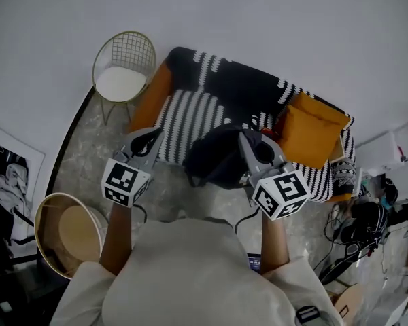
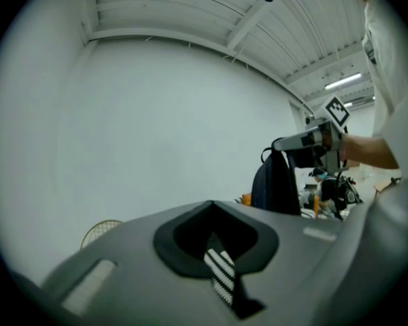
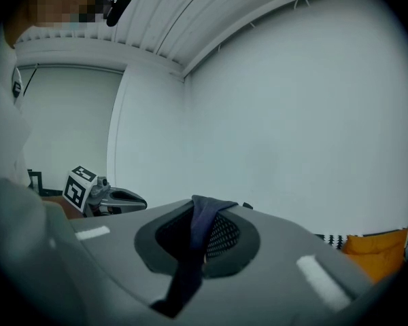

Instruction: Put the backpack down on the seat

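Plain white walls are closing in a corner where a sofa point(image 1: 190, 117) is standing under a black-and-white striped throw, with an orange cushion point(image 1: 313, 131) at its right end and a wire chair point(image 1: 126, 63) just off its left end. We are holding the backpack point(image 1: 214, 156) up by its top loop point(image 3: 202, 216). The right hand-held gripper point(image 1: 247, 141) is clenched on that strap, and the dark bag is hanging below it, over the front edge of the sofa seat near the middle and, as far as we are judging, not resting on it. The left hand-held gripper point(image 1: 148, 138) is pinched together on nothing, hovering beside the bag toward the sofa's left end, with only the striped throw showing through the slit of its jaws.

We are reckoning the backpack to be soft and slumping — fabric sagging from one point, likely to swing and fold as it lands, not fragile, and by its slack drape probably not heavily loaded. The loop is looking like the sound place to grip it. The free gripper could be steadying the body or base — so the bag is settling against the backrest rather than toppling off the front edge.
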Demonstrator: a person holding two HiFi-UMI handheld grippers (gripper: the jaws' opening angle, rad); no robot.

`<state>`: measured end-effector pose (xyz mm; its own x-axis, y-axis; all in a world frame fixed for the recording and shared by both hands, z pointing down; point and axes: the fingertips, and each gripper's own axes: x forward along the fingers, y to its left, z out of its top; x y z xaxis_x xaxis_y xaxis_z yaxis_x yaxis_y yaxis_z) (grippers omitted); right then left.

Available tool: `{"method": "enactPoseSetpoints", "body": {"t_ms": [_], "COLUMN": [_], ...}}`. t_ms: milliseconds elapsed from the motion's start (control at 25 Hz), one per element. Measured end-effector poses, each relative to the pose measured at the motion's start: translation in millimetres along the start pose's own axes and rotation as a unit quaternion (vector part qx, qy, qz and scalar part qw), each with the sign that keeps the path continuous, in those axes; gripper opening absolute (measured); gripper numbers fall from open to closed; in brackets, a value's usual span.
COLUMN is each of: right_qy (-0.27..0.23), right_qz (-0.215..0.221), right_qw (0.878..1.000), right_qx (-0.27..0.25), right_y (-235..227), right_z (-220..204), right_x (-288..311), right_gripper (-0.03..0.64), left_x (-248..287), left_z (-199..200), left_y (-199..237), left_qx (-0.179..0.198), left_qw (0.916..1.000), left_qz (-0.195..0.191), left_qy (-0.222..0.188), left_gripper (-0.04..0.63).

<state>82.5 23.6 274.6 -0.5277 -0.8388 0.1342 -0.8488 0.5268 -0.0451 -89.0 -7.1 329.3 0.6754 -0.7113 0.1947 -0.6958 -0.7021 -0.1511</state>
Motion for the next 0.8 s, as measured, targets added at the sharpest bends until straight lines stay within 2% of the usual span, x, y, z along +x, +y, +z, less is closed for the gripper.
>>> {"method": "enactPoseSetpoints", "body": {"t_ms": [360, 800], "right_qy": [0.010, 0.016], "right_qz": [0.013, 0.036], "right_qw": [1.000, 0.999], "right_qx": [0.010, 0.013], "right_y": [-22.7, -83.0], "right_z": [-1.6, -0.4], "right_x": [57.2, 147.8], "right_gripper": [0.005, 0.005], "left_x": [35.6, 103.2], "left_z": [-16.2, -20.1], "left_y": [41.3, 107.7], "left_qx": [-0.015, -0.017], "left_qw": [0.9998, 0.9992], "left_qz": [0.004, 0.028], "left_qy": [0.013, 0.025], "left_gripper": [0.002, 0.002]}}
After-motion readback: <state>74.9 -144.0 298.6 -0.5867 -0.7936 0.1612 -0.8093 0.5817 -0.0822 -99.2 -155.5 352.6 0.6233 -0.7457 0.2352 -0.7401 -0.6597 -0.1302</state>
